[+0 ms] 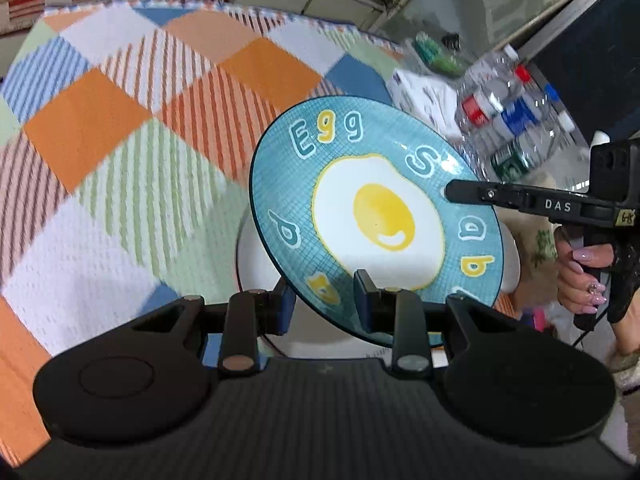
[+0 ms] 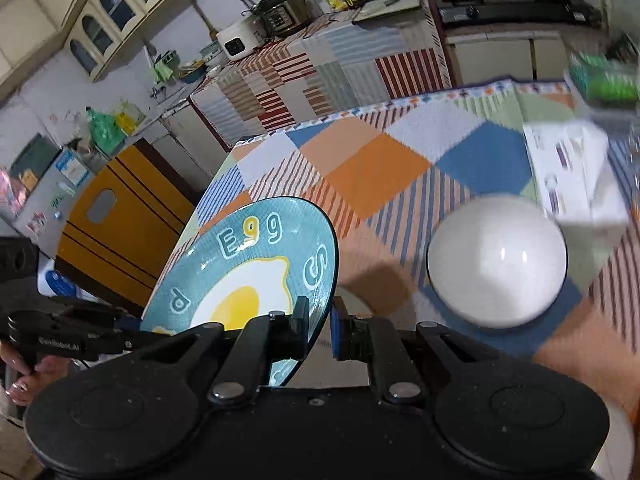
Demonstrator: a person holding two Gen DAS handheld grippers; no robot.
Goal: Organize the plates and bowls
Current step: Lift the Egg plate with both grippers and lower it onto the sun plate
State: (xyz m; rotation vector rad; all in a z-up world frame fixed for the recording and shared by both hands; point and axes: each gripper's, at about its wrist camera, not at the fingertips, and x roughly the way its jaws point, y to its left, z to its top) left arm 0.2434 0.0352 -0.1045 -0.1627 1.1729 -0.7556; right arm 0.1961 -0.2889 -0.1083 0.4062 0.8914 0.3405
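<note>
Plate: a teal plate [image 1: 376,216] with a fried-egg picture and the letters "Egg" on its rim, tilted and held in the air above the worktop [image 1: 120,120], which is covered with a checked cloth in orange, blue, green and white.
Left gripper [image 1: 324,300]: its jaws are clamped on the near rim of the plate, one finger under the edge and one on the upper face.
Right gripper [image 2: 318,320]: its jaws are closed tight on the plate's edge; in the left wrist view it reaches in from the right, its tip resting on the rim by the letter "S".
Hand [image 1: 584,276]: a person's hand grips the right gripper's handle at the right edge of the left wrist view.
Bowl: a white bowl [image 2: 498,262] lies upside down on the cloth, to the right of the plate and apart from it.
Under the plate: something white and round [image 1: 256,264] shows beneath it; what it is cannot be told.
Bottles: a pack of water bottles [image 1: 516,116] stands at the far right of the worktop, with a white box [image 2: 576,172] beside it.
</note>
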